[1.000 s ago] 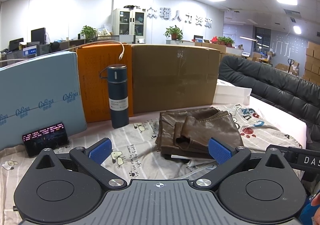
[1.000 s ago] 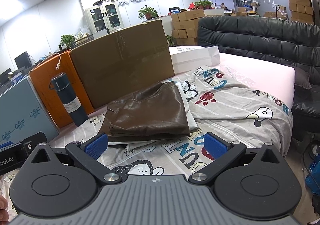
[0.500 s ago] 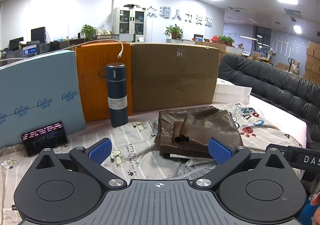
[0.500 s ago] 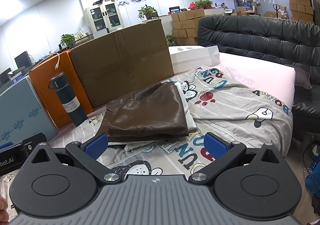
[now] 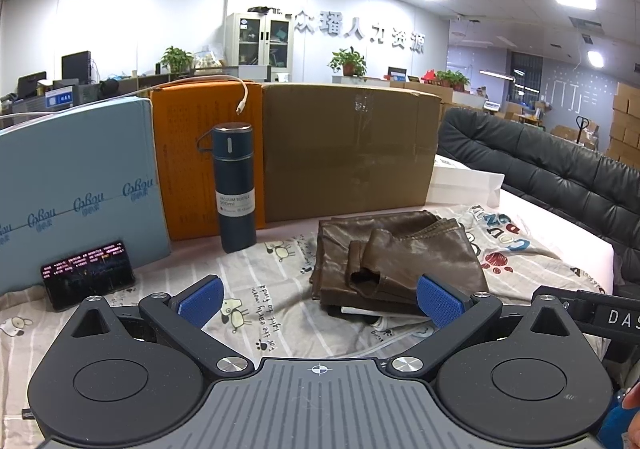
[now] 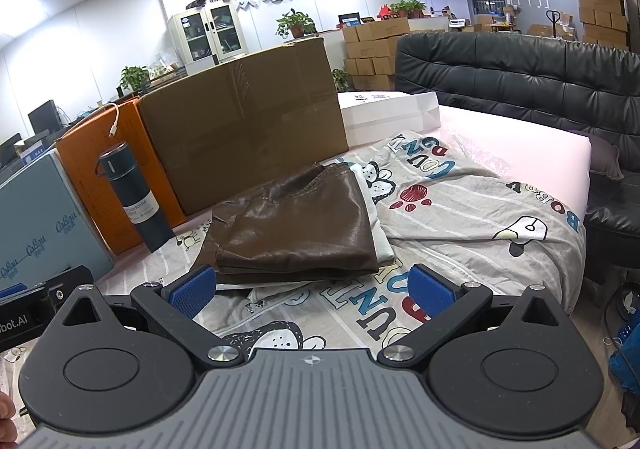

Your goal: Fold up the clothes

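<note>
While both claws hang above the printed sheet (image 6: 460,217) with nothing in them, the fold looks mostly done. Left claw (image 5: 320,299): wide apart, blue pads (image 5: 200,299) empty. Right claw (image 6: 312,289): wide apart too, empty.

Just ahead of the left claw and slightly to its right lies the brown garment (image 5: 400,253), folded into a flat rectangle on the sheet, one loose sleeve-like flap (image 5: 370,269) rumpled on top with an open end facing the claw. From the right claw the same brown garment (image 6: 296,233) sits straight ahead, near its left pad, stacked on a pale folded item (image 6: 380,237) underneath. Farther out, ahead-left of both claws: dark vacuum bottle (image 5: 234,189), upright, well apart from the garment; phone (image 5: 88,275) propped at far left; cardboard box (image 5: 348,153) behind; black sofa (image 6: 520,81) to the right.

Step, as judged: between folds or finishing. Next move likely calls for reaching forward, closing on the loose flap and tucking it flat, without dragging the stack.
</note>
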The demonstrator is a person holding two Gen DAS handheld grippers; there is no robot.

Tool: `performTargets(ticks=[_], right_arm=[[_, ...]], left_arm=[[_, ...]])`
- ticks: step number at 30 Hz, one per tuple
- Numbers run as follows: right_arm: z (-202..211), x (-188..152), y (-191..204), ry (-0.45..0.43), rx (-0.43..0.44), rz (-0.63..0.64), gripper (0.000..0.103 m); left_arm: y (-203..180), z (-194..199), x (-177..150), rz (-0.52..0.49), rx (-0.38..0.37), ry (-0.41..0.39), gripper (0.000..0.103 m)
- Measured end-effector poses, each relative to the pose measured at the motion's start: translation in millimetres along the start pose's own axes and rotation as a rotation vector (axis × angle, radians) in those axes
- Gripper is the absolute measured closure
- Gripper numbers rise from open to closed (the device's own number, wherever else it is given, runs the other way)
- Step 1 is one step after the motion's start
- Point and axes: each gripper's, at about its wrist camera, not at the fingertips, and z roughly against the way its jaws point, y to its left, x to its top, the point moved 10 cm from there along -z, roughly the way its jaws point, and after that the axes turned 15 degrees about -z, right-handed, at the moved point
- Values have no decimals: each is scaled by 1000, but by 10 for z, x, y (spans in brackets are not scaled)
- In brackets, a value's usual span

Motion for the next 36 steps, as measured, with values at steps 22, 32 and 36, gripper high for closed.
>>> performTargets(ticks=[22, 32, 36], right_arm=[[-25, -4, 48, 4, 1, 11, 0], [-37, -1, 59, 5, 5, 12, 0], [-41, -4, 65, 6, 7, 16, 0]], left_arm=[[51, -26, -8, 22, -8, -3, 0], [67, -45, -20, 33, -7, 7, 0], [70, -50, -24, 33, -6, 10, 0]])
